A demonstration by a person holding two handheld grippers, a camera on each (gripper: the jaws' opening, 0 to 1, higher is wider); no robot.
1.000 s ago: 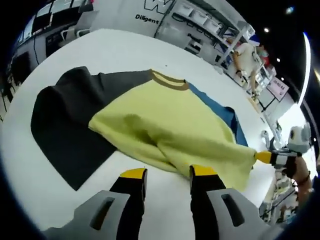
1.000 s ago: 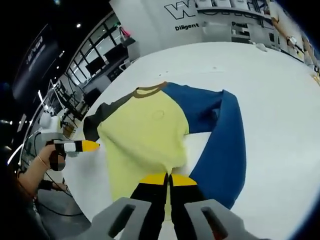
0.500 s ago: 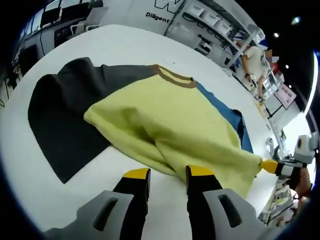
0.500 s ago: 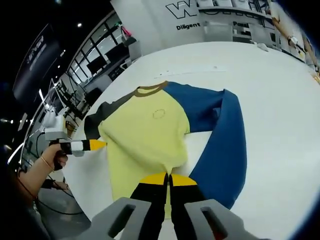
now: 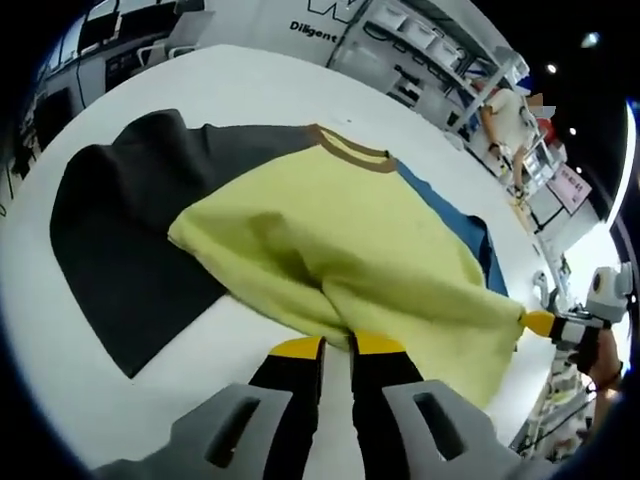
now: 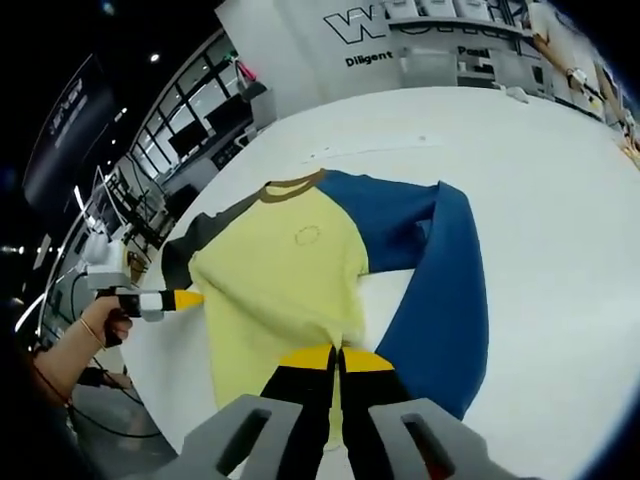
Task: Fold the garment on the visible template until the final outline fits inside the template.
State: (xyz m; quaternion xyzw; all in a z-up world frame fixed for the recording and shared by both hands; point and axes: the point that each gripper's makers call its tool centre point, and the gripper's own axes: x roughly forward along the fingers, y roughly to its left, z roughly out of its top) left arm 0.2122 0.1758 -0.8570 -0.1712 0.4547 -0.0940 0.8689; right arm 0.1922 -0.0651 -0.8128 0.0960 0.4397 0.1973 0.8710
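The garment [image 6: 310, 270] is lying spread on the counter [image 6: 540, 180], both grippers' jaws closing on its near hem, shelves [image 5: 420, 50] standing behind.

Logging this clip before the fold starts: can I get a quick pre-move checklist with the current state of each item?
1. Left claw closed on the yellow hem of the shirt: ok.
2. Right claw closed on the hem at the other corner: ok.
3. Whole shirt in sight, including the dark sleeve and blue sleeve: ok.
4. Shirt body flat: not ok, the yellow cloth is rumpled between the claws.
5. Template outline on the white table: cannot tell.
6. Collar lying flat at the far end: ok.
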